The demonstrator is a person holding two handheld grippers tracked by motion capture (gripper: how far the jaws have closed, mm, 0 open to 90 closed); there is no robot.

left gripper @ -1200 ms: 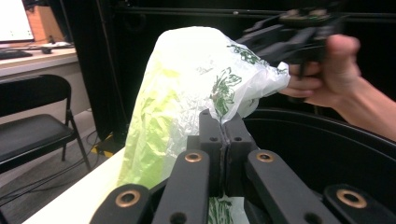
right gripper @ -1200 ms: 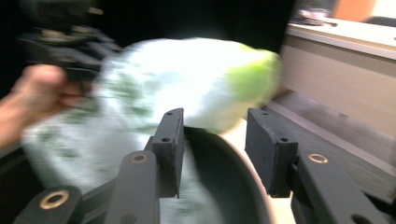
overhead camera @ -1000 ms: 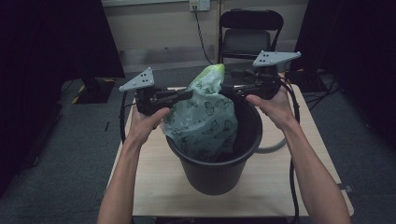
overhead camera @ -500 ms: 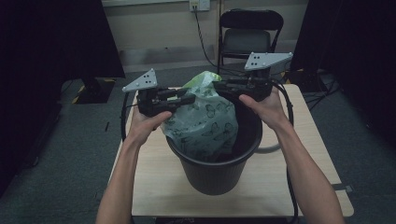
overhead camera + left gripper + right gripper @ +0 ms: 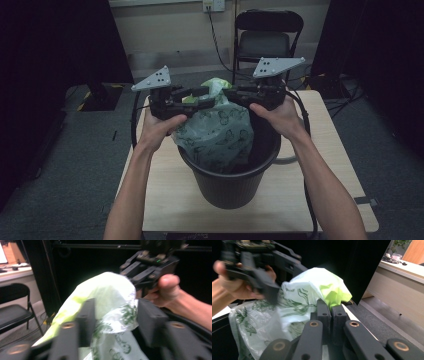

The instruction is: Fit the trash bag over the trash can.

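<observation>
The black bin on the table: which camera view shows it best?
The high view shows the black bin best: its whole rim and ribbed side are visible, with the green printed bag inside. The left gripper view shows a dark piece of rim at the right. The right gripper view shows a dark edge at lower left.

A bin [image 5: 230, 185] stands on the surface [image 5: 165, 200], about midway across it and toward the near edge. A bag [image 5: 217, 135] sits in the bin, filling its left side, and its top rises above the rim. The left hand-held gripper [image 5: 205, 98] is at the bag's top from the left, the bag between its parted jaws in the left gripper view. The right hand-held gripper [image 5: 227, 94] meets the bag's top from the right, above the bin's far rim, its jaws together against the bag's top. The two point at each other, tips near. Behind the surface, a chair [image 5: 267, 37] stands on the floor by the far wall.
</observation>
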